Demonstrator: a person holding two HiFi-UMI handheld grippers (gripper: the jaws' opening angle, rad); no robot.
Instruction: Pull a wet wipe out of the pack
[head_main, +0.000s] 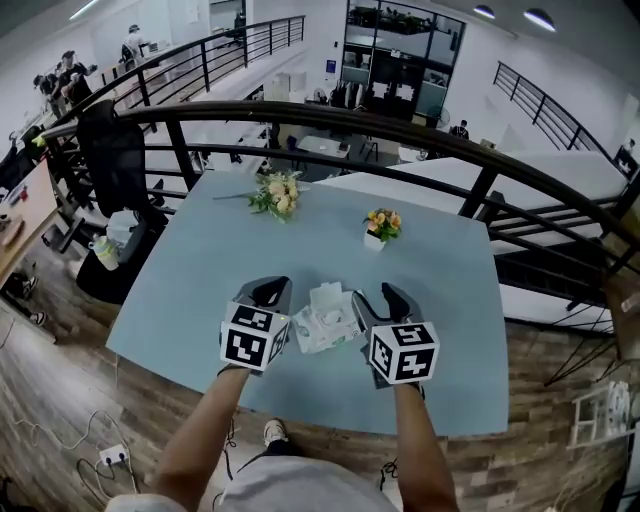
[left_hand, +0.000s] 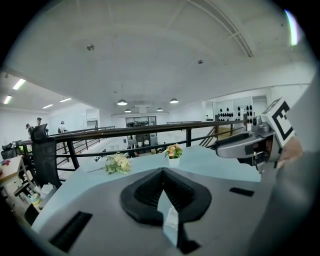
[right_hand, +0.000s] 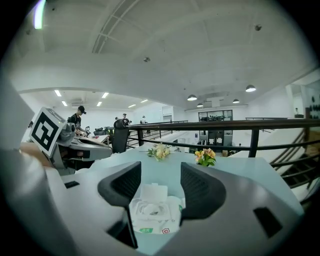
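A white wet wipe pack (head_main: 325, 322) lies on the light blue table (head_main: 220, 260) near its front edge, with its lid flap standing open. It sits between my two grippers. In the right gripper view the pack (right_hand: 152, 214) shows below and between the open jaws of my right gripper (right_hand: 160, 175), which hold nothing. The head view shows my right gripper (head_main: 381, 298) just right of the pack. My left gripper (head_main: 268, 292) sits just left of it. In its own view my left gripper (left_hand: 162, 172) is shut with nothing in it, and the pack is hidden there.
A loose bouquet (head_main: 277, 193) lies at the table's far side, and a small white pot of flowers (head_main: 381, 226) stands right of centre. A black railing (head_main: 400, 135) curves behind the table. A chair with a black jacket (head_main: 110, 150) stands at the left.
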